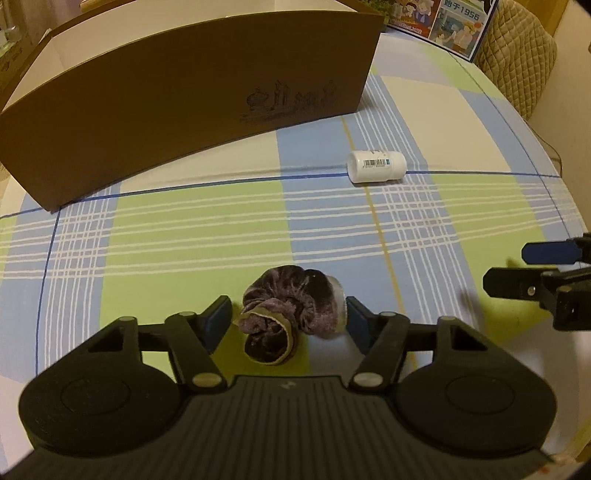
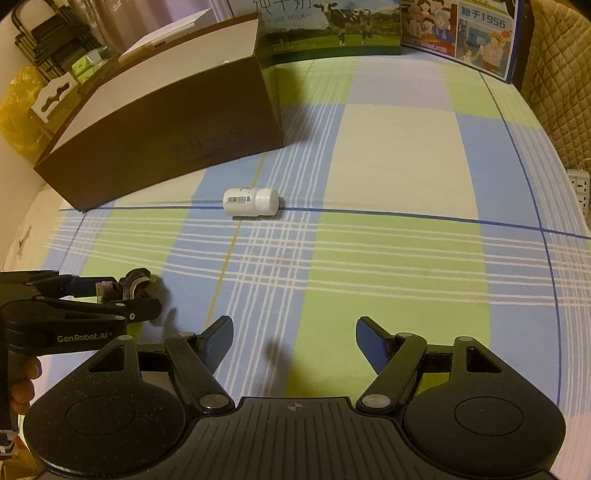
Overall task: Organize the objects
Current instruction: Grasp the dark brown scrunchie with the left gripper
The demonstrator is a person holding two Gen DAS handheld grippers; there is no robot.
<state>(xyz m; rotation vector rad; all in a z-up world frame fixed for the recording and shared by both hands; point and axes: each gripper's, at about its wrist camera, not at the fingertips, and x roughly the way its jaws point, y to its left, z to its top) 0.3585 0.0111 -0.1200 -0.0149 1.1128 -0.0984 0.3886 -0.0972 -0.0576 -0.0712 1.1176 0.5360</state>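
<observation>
A purple velvet scrunchie (image 1: pixel 291 314) lies on the plaid cloth between the fingers of my left gripper (image 1: pixel 288 315). The right pad (image 1: pixel 356 321) touches a pale rim at the scrunchie's side; a thin gap shows at the left pad (image 1: pixel 219 321), so the gripper is open. The right wrist view shows this left gripper (image 2: pixel 129 295) side-on with the scrunchie (image 2: pixel 138 286) between its fingers. A white bottle (image 1: pixel 376 166) (image 2: pixel 251 201) lies on its side mid-table. My right gripper (image 2: pixel 293 328) hangs open over bare cloth, and appears at the right edge (image 1: pixel 506 268) of the left wrist view.
A big brown cardboard box (image 1: pixel 184 103) (image 2: pixel 166 129) with an open top stands at the back left. Printed milk cartons (image 2: pixel 332 26) line the far edge. A quilted chair back (image 1: pixel 517 62) and a power strip (image 2: pixel 581 188) are at the right. A hand (image 2: pixel 26 384) holds the left gripper.
</observation>
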